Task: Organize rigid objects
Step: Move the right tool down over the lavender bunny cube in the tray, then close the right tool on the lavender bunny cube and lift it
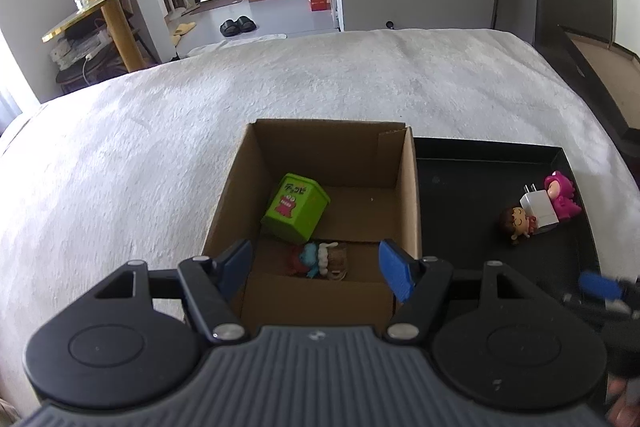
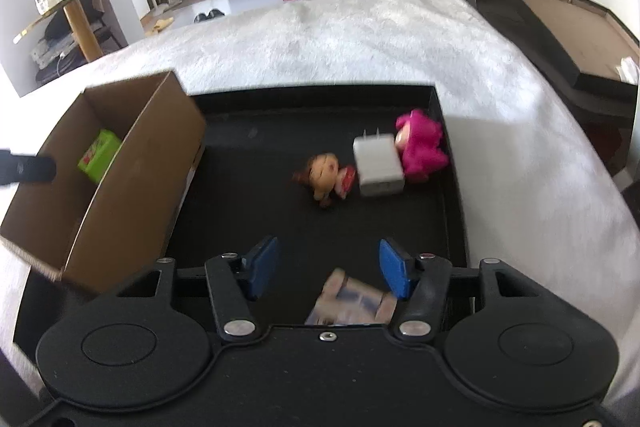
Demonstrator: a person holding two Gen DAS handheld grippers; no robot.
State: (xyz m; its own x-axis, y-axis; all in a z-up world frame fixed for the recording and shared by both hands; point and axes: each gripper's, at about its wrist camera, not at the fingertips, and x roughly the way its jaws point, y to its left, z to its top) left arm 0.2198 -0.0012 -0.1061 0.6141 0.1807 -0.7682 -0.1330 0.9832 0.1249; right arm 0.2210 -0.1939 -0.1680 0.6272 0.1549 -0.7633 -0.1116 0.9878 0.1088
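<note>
Bed (image 1: 280, 87): white fuzzy cover fills mid-frame in both views and carries everything.

Tray (image 2: 248, 211): black, shallow-rimmed, centre of the right wrist view, flush against the box's right wall.

Box (image 1: 412, 195): open brown carton, centre of the left wrist view. Inside, a green tin (image 1: 296, 213) lies tipped at left, with a small heap of figures (image 1: 320, 261) nearer the lower edge.

Left gripper (image 1: 316, 269): over the box's near edge, jaws apart, nothing between them.

Right gripper (image 2: 328, 267): low centre over the tray, jaws apart. A blurred pale block (image 2: 352, 301) sits just beside the right pad; the pads do not appear to press on it.

Still on the tray, upper right, touching in a row: pink figure (image 2: 420, 147), white charger (image 2: 378, 165), brown-haired figure (image 2: 326, 179).

Handling, judged: all small, light, hard plastic, likely slick. The charger's flat sides offer the best hold, clear of the prongs. Figures are better taken across the body than the round head.
</note>
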